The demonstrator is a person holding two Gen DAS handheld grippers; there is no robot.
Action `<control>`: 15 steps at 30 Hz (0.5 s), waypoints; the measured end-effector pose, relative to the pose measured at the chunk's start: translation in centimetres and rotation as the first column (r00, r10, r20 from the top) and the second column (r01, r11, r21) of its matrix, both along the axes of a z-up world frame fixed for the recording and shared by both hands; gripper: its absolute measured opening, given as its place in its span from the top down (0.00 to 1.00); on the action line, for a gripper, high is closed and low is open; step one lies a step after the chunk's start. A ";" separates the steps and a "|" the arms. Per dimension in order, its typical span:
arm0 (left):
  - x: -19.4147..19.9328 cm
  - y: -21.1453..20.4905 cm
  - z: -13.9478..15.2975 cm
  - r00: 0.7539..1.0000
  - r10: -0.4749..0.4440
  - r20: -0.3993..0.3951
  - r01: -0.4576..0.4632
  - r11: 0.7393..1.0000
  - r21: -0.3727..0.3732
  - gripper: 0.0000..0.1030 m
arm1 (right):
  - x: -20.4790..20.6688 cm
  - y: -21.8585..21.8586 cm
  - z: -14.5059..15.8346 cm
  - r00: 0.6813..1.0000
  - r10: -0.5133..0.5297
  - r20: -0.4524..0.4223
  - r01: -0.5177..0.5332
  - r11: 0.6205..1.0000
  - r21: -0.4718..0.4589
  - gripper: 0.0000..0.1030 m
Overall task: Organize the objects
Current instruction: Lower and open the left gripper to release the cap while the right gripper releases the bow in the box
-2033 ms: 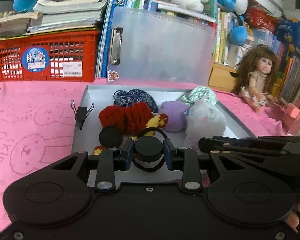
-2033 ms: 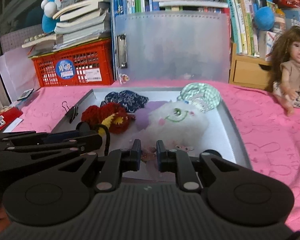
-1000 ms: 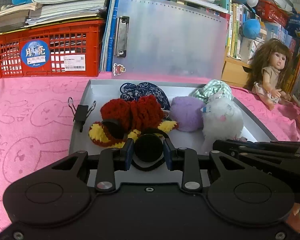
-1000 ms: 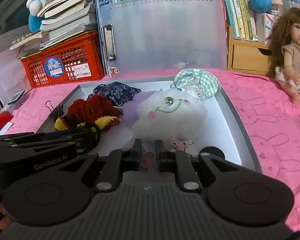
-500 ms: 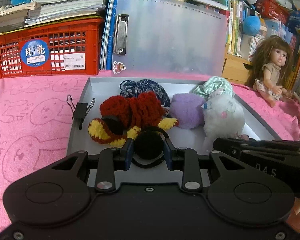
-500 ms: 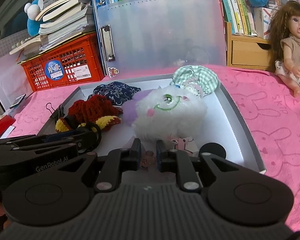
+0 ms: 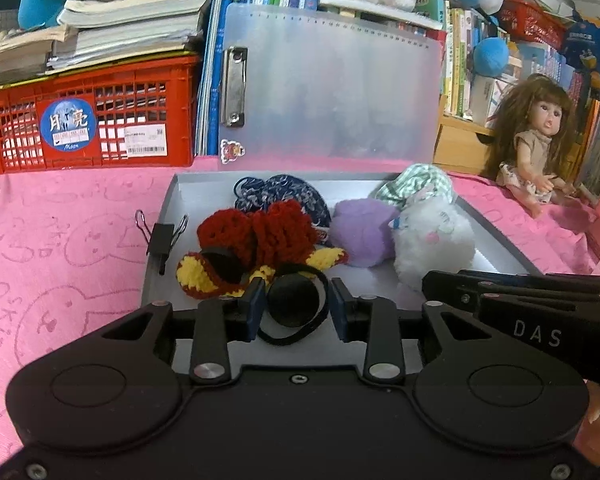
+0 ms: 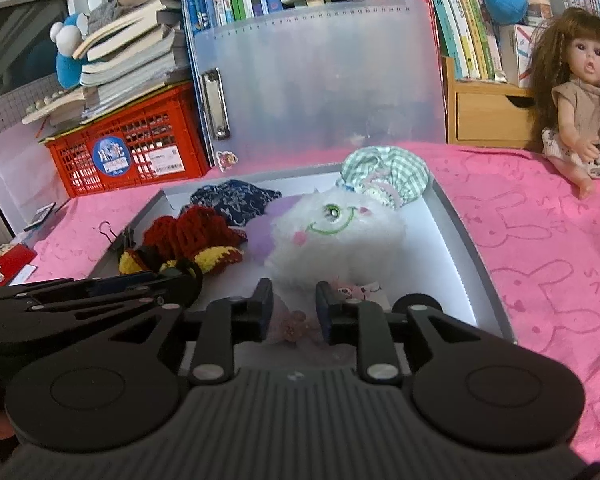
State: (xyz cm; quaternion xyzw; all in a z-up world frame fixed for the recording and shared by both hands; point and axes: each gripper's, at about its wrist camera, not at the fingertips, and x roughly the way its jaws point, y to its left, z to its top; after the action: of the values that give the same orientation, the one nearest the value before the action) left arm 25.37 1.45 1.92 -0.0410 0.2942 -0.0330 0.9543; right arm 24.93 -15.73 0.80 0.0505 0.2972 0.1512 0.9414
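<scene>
Both grippers hover over the grey tray [image 8: 466, 236], jaws spreading apart: left gripper [image 7: 296, 306] freeing a black disc [image 7: 292, 303], right gripper [image 8: 293, 312] a pink trinket [image 8: 294, 320] between them, apparently to deposit both.

Dim indoor light, fisheye-bent edges, soft focus

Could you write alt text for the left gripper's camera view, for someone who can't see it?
The left gripper, its jaws opening, frames a round black disc above a shallow grey tray holding a red and yellow crocheted piece and a white plush toy on a pink cloth.
</scene>
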 end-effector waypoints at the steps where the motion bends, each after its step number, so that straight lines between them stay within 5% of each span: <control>1: -0.1 -0.1 0.2 1.000 -0.002 0.004 0.002 1.000 0.002 0.64 | -0.1 0.0 0.2 1.000 0.000 0.005 0.000 1.000 0.000 0.55; 15: -2.0 -0.1 2.3 0.999 0.002 0.051 -0.003 1.000 0.025 0.37 | -1.8 -1.1 1.6 0.998 -0.038 0.056 0.038 0.999 0.005 0.34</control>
State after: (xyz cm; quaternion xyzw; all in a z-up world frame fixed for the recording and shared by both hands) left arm 23.38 1.37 4.18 -0.0284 0.2700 -0.0293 0.9620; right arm 23.12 -16.88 2.42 0.0537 0.2696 0.1354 0.9519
